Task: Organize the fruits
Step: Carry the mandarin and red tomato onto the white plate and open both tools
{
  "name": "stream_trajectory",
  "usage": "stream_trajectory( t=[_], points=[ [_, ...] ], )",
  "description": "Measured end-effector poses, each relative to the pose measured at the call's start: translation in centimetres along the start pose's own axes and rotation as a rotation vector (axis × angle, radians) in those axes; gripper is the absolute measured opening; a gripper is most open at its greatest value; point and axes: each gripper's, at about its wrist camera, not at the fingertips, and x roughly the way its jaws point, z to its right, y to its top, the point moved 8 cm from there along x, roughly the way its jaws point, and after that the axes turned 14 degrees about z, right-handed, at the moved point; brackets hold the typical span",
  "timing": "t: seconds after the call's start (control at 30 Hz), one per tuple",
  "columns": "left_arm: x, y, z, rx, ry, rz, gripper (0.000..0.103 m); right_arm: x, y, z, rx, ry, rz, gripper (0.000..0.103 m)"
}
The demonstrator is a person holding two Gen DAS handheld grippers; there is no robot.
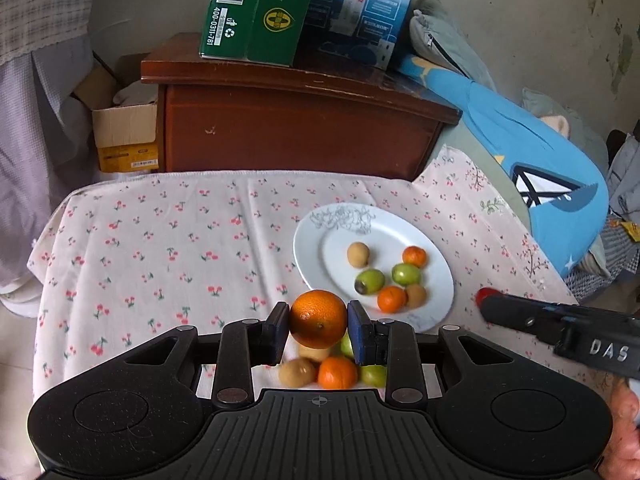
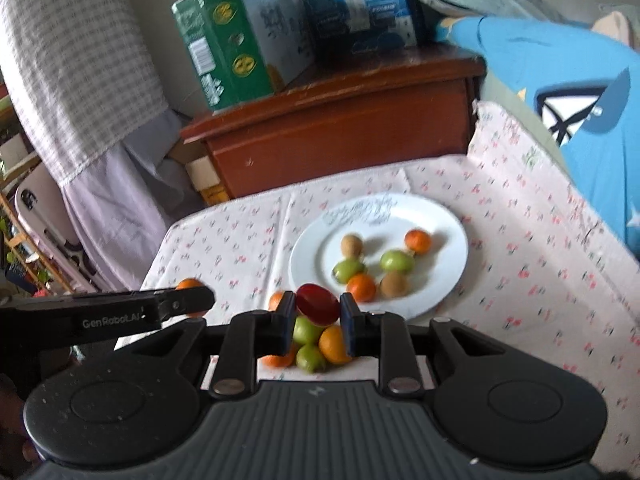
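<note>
The left gripper (image 1: 318,322) is up off the table with a big orange (image 1: 318,319) pinched squarely between its two blue pads, both touching the fruit's sides. Right beside it, the right gripper (image 2: 317,312) has a dark red fruit (image 2: 317,305) caught between its own pads, tilted a little, the jaws narrowed onto it. From the left wrist view the right gripper's dark body (image 1: 560,328) reaches in from the right edge, with a spot of red at its tip. Under both grippers, on the cherry-print tablecloth (image 1: 160,248), sits a loose heap of fruit (image 1: 332,372): a brownish one, a small orange one, green ones, all bunched together and touching. Further back and to the right on the cloth is the white plate (image 1: 438,280), and it holds six small fruits: two brownish, two green, two orange, the nearer ones clustered, the far brown one sitting apart. Both held fruits hang over the heap, near the plate's front rim but not over it. Behind the table stands a dark wooden cabinet (image 1: 296,136) with a green carton (image 1: 256,12) and a blue carton (image 1: 364,12) side by side on top, and a blue cushion (image 1: 540,168) lies off to the right.
</note>
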Motion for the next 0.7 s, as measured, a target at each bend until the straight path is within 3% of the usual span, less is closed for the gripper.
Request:
stream_trajectory(
  t=[0.23, 0.7],
  points=[
    [2.5, 1.2, -0.6, -0.017, 0.004, -0.011, 0.029, 1.7, 1.3, 2.2, 0.108, -0.030, 0.014, 0.024],
    [7.3, 1.9, 0.6, -0.020, -0.053, -0.059, 0.029, 6.2, 2.3, 3.6, 0.153, -0.050, 0.005, 0.023]
  ],
)
